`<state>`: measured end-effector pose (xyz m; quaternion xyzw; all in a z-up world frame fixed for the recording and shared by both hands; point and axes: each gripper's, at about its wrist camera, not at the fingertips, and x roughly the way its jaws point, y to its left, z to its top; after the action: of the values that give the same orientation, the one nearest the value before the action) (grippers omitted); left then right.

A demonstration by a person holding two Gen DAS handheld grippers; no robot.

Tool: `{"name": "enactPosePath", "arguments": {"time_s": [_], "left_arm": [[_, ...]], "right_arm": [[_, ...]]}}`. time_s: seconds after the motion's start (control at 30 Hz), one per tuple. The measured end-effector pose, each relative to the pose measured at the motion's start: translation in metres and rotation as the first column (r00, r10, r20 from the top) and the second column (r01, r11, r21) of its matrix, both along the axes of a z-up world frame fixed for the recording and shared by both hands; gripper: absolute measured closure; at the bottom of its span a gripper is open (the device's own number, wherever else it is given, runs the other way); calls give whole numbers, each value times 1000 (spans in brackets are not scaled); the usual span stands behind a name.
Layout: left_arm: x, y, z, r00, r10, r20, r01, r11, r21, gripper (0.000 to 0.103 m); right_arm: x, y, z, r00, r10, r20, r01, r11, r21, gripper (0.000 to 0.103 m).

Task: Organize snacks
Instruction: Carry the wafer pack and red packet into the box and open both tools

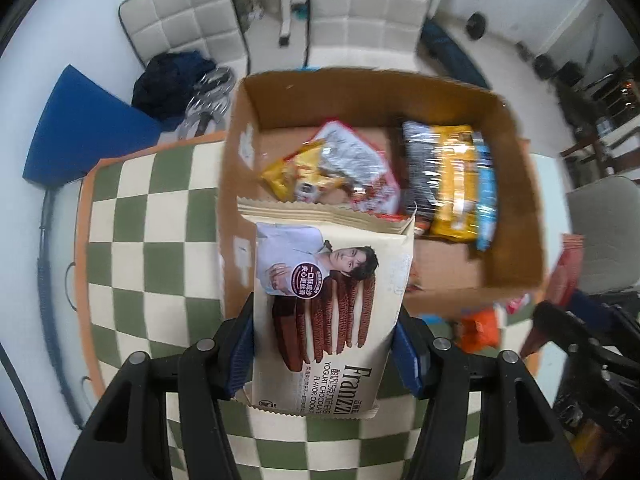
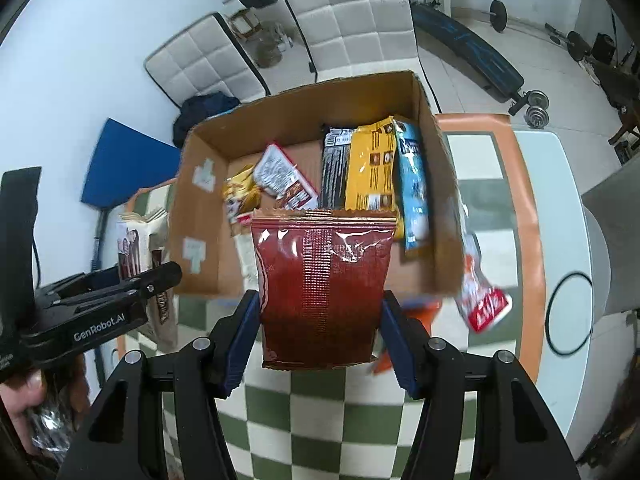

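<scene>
Cookie pack: cream Franzzi yogurt chocolate cookie pack point(image 1: 320, 320) hangs between the blue pads of the left gripper point(image 1: 324, 354), above the near left edge of the cardboard box point(image 1: 360, 96).
Left gripper: jaws part-way closed, both pads pressed on the pack's sides.
Red pouch: dark red foil pouch point(image 2: 320, 292) clamped on both sides by the right gripper point(image 2: 318, 342), over the box's near wall.
Right gripper: jaws about half open, gripping the pouch.
Box: stands on the green-and-cream checked cloth point(image 1: 132, 240); it holds a yellow packet point(image 2: 370, 164), a black one point(image 2: 334, 168), a blue one point(image 2: 414, 188) and a red-and-white pouch point(image 2: 282, 176).
Outside: another red-and-white packet point(image 2: 478, 296) lies on the cloth to the right of the box.
</scene>
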<state>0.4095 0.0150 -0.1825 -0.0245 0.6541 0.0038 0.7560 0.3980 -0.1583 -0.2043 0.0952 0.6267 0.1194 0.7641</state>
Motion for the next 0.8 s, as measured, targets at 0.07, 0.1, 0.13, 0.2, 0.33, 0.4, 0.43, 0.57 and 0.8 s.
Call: {"name": "enactPosePath", "arguments": {"time_s": [0.07,0.1,0.13,0.2,0.33,0.4,0.43,0.57,0.8], "left_arm": [[16,5,-15,998,-9,-58,10,1000,17,46],[23,9,-23,996,-3,-87,5,1000,19,46],[29,11,-31,993,-2,-119,5,1000,21,46],[37,13,-46,986,-7,-169,11,1000,24,46],[51,16,-70,974,0,-228,10,999,41,46],[54,16,-78,971,1,-239,12,998,55,46],[57,15,-81,971,0,-241,14,998,56,46],[62,14,-89,966,-5,-258,25,997,72,46],[68,12,-97,955,-7,-297,17,999,31,43]], "right_arm": [[20,4,-13,1000,-3,-31,2,1000,-12,41],[31,7,-22,998,0,-55,-1,1000,-23,41],[38,9,-28,998,-3,-69,1,1000,-31,41],[51,14,-42,995,0,-101,-6,999,-49,41],[67,21,-68,990,3,-143,-15,996,-84,41],[74,23,-78,986,6,-165,-23,995,-100,41],[76,23,-82,985,7,-173,-25,994,-105,41],[80,25,-93,982,13,-191,-37,991,-125,41],[84,23,-112,964,17,-266,-56,989,-140,39]]}}
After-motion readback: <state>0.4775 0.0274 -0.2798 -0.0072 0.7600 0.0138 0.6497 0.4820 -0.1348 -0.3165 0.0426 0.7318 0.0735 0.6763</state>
